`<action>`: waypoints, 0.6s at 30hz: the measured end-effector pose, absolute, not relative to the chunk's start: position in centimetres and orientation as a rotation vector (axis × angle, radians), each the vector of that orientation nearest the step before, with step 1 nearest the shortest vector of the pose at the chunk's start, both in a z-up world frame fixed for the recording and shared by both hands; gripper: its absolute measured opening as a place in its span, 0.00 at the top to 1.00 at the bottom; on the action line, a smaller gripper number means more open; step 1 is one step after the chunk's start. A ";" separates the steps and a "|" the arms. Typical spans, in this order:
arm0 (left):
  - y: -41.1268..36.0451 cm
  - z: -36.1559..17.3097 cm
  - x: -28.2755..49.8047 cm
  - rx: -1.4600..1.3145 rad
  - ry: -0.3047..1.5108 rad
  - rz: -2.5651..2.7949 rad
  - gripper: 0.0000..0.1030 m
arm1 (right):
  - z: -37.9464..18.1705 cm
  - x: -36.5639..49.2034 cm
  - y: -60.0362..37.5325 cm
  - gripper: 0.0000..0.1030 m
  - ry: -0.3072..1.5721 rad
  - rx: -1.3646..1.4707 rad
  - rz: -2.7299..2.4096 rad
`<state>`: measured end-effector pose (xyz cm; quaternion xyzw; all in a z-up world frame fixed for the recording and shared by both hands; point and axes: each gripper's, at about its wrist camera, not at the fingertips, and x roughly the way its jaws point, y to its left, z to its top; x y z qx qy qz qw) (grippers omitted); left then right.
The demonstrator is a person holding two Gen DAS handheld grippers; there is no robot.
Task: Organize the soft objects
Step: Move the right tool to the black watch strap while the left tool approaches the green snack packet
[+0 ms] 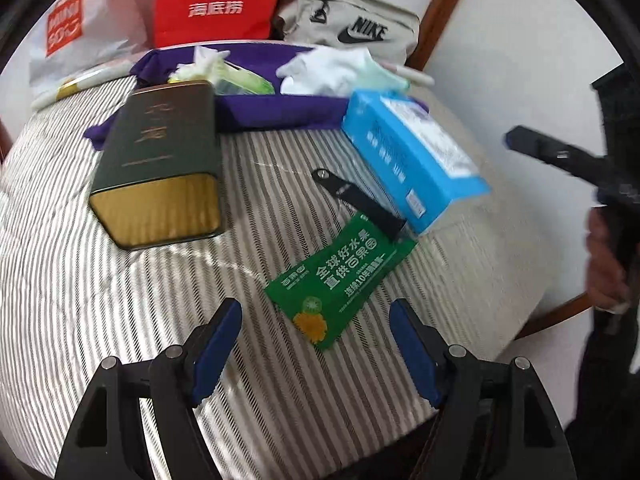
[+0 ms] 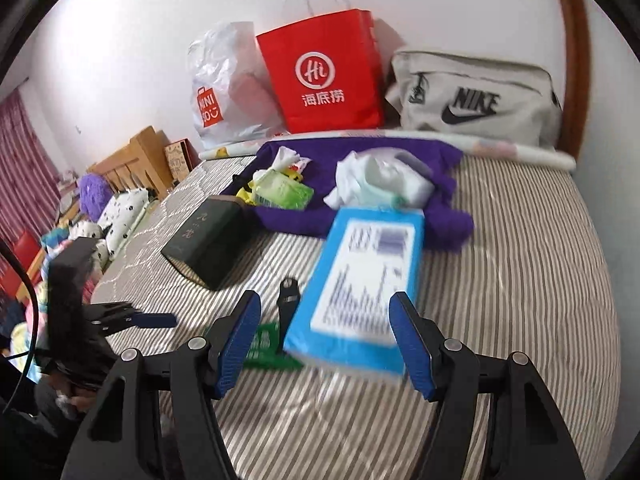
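Nearest the lens, the left gripper [image 1: 316, 350] hangs with its jaws spread wide and nothing between them, just above the striped bed cover [image 1: 80, 288]. Directly ahead of it lies the green sachet [image 1: 340, 280], flat on the cover, with one end tucked beside the blue tissue box [image 1: 412, 160]. A black clip-like piece [image 1: 352, 196] lies between them, touching both as far as I can tell.

The right gripper [image 2: 324, 336] is likewise released and holds nothing; its fingers frame the near end of the blue tissue box, though the blur leaves contact unclear.

Toward the far edge of the bed, by the wall, a purple cloth [image 2: 360, 152] carries a white crumpled bundle [image 2: 376, 180] and a green wipes pack [image 2: 280, 192]. A dark green tin [image 1: 160, 160] lies on its side left of centre, its far end at the cloth's edge.

Risks, in my judgement: the sachet is thin and flat, so closing fingers may slide over it or pinch the cover instead. Both grippers sit near the same spot, and could knock together. Lifting the box might drag the clip and sachet along.
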<state>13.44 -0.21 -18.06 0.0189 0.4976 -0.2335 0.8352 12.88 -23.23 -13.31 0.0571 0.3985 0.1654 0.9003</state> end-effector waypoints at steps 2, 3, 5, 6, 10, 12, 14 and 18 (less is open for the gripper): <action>-1.1 -18.4 13.6 0.089 1.035 -0.495 0.27 | -13.8 12.2 -23.9 0.36 0.836 0.139 0.337; -1.7 -18.6 13.8 0.119 1.028 -0.495 0.27 | -14.1 11.8 -24.2 0.36 0.843 0.149 0.335; -2.4 -19.1 14.1 0.167 1.027 -0.502 0.27 | -14.7 11.4 -24.8 0.36 0.856 0.171 0.332; -2.7 -19.3 14.2 0.188 1.027 -0.507 0.27 | -15.0 11.3 -25.1 0.36 0.862 0.180 0.332; -4.5 -20.3 14.6 0.280 1.009 -0.517 0.27 | -16.0 11.1 -25.6 0.36 0.880 0.192 0.327; -5.5 -20.4 14.6 0.327 0.985 -0.528 0.27 | -16.3 11.3 -25.5 0.36 0.890 0.191 0.329; -6.0 -20.4 14.7 0.337 0.965 -0.543 0.26 | -16.6 11.5 -25.4 0.36 0.897 0.183 0.328; -6.0 -20.2 14.4 0.323 0.943 -0.550 0.35 | -16.9 11.6 -24.9 0.36 0.905 0.145 0.316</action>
